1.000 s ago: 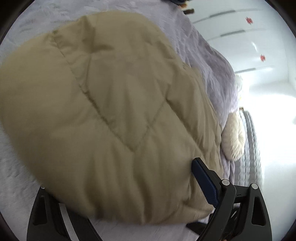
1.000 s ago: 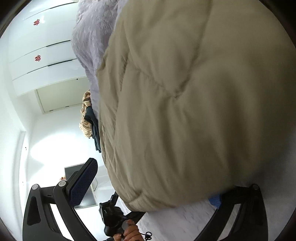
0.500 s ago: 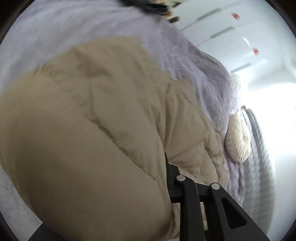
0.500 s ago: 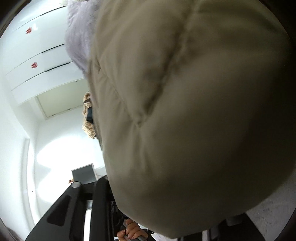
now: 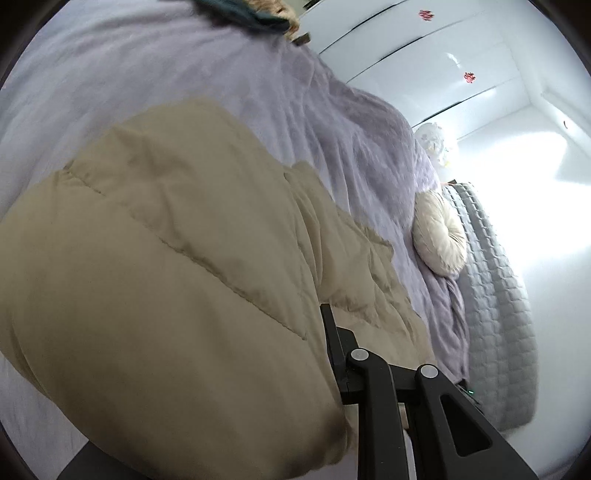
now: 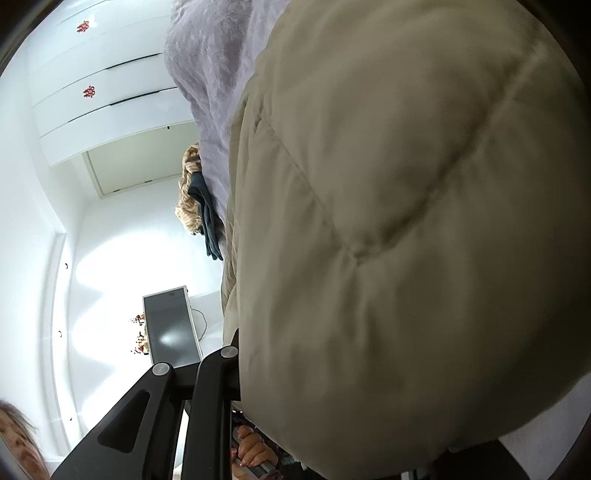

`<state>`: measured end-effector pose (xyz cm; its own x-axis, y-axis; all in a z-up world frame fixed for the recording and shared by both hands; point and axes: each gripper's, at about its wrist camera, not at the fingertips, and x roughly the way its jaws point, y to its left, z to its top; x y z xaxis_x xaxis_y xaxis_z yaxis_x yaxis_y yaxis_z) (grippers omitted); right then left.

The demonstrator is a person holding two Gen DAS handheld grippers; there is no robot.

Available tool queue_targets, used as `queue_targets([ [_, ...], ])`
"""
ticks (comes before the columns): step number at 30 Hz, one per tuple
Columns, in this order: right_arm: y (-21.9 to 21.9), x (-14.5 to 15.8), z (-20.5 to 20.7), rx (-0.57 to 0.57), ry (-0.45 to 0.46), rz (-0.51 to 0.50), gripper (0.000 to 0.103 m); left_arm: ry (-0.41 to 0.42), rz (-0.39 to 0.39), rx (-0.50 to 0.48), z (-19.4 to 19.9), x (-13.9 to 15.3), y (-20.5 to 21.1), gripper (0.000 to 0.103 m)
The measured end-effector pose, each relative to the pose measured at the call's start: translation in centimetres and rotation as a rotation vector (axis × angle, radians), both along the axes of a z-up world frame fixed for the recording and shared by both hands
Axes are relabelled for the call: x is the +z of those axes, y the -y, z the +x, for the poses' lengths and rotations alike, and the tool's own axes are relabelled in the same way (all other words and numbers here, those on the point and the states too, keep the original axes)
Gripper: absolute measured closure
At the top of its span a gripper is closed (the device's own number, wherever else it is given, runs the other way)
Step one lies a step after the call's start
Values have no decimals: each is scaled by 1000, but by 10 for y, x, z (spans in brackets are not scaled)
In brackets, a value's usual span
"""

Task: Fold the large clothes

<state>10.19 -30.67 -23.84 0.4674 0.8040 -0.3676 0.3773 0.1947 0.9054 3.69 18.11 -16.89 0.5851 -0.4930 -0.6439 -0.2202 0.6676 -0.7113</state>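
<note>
Two grippers, both pinching the same garment. Left gripper (image 5: 295, 332) is clamping the near edge of the beige puffer jacket (image 5: 166, 277); its jaws have just been closing and padding is bunching between them, with only one finger showing. Right gripper (image 6: 273, 362) is doing likewise on its side of the jacket (image 6: 406, 221); its jaws have just been closing too, with fabric wedged in and the other finger hiding behind the bulge. One hand (image 6: 255, 450) is peeking out under the right gripper.

Jacket is lying on the near part of the bed (image 5: 221, 81), its gripped edge ballooning toward both cameras.

Progress, as I'm judging it: early. Grasp is done, and the fold itself is looking barely started. No crease is showing yet. Carrying the edge across, laying it down and flattening are all remaining.

Counts, going outward along the bed:
- One jacket.
- One round cream cushion (image 5: 439, 236) sitting at the bed's side edge.
- One grey quilted cover (image 5: 495, 295) hanging just past it.
- One dark garment (image 5: 240, 14) lying at the bed's far end.
- One white wardrobe (image 5: 443, 55) standing beyond the bed.
</note>
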Motion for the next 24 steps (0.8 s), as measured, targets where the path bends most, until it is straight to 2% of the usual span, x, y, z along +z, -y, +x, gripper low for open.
queue_targets([
  [3, 3, 0, -31, 10, -18, -6, 79, -52, -34, -15, -41, -7, -6, 79],
  [6, 11, -1, -55, 26, -50, -1, 79, -109, -9, -53, -77, -16, -8, 79],
  [9, 16, -4, -66, 22, -114, -6, 78, -158, -3, -83, -94, -31, -8, 79],
  [14, 17, -14, -64, 0, -190, -25, 69, -227, 7, -92, -108, -50, -13, 78],
  [15, 18, -13, -62, -2, -200, -35, 69, -236, 17, -93, -109, -49, -13, 76],
  [18, 19, -8, -59, -6, -232, -53, 65, -284, 99, -103, -110, -43, -11, 54],
  [19, 21, -4, -60, -3, -244, -68, 63, -294, 114, -103, -112, -41, -13, 52],
  [24, 25, 15, -60, 33, -295, -166, 57, -351, 189, -122, -122, -29, -15, 52],
])
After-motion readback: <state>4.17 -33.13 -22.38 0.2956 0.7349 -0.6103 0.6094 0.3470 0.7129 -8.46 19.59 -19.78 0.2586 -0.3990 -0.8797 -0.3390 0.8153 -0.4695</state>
